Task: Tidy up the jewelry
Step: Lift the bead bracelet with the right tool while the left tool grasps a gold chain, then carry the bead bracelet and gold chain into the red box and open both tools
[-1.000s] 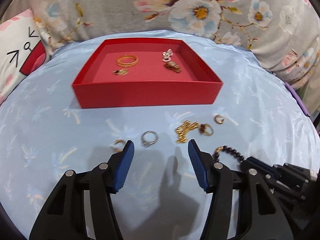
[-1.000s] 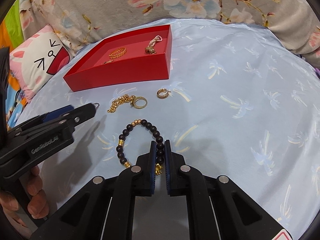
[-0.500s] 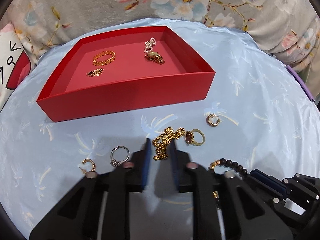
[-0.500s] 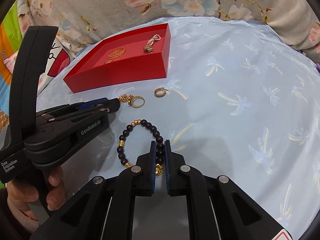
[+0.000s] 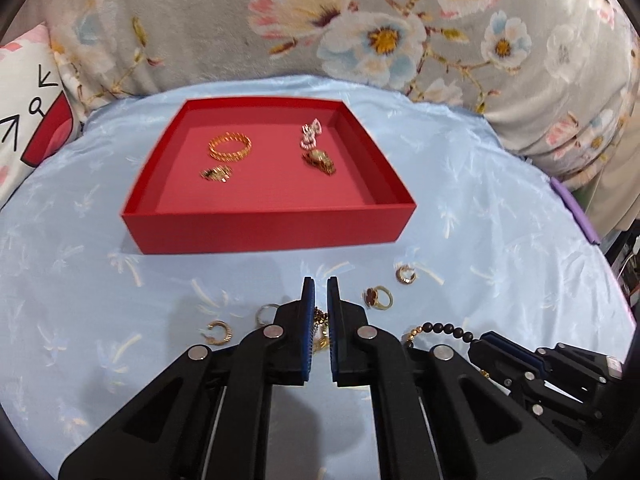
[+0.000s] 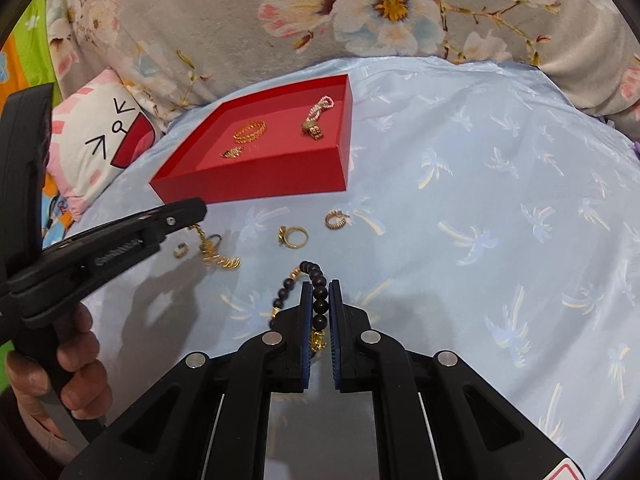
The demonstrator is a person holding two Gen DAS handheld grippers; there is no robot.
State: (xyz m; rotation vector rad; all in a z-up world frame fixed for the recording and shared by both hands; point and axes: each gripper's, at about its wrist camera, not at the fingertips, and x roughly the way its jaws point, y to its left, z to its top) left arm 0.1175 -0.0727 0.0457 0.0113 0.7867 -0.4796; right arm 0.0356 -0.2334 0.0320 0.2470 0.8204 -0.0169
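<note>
My left gripper (image 5: 319, 285) is shut on the gold chain (image 5: 319, 330), which shows between its blue pads. In the right wrist view the gold chain (image 6: 210, 250) hangs from the left gripper (image 6: 195, 211), its lower end on the cloth. My right gripper (image 6: 320, 286) is shut on the black bead bracelet (image 6: 319, 306), which lies on the blue cloth. The red tray (image 5: 268, 226) sits beyond, holding a gold bangle (image 5: 229, 146), a small gold piece (image 5: 216, 173), a pearl strand (image 5: 310, 136) and a gold watch-like piece (image 5: 321, 160).
Loose on the cloth lie a red-stone ring (image 5: 378, 297), a gold hoop earring (image 5: 406, 274), a silver ring (image 5: 266, 314) and another hoop earring (image 5: 219, 332). A floral cushion (image 5: 360, 32) rises behind the tray; a cartoon pillow (image 6: 100, 144) is at left. A hand (image 6: 76, 376) holds the left tool.
The left gripper went from open to shut on the gold chain, then rose a little and pulled back, lifting part of the chain. The right gripper stayed put on the bracelet.
</note>
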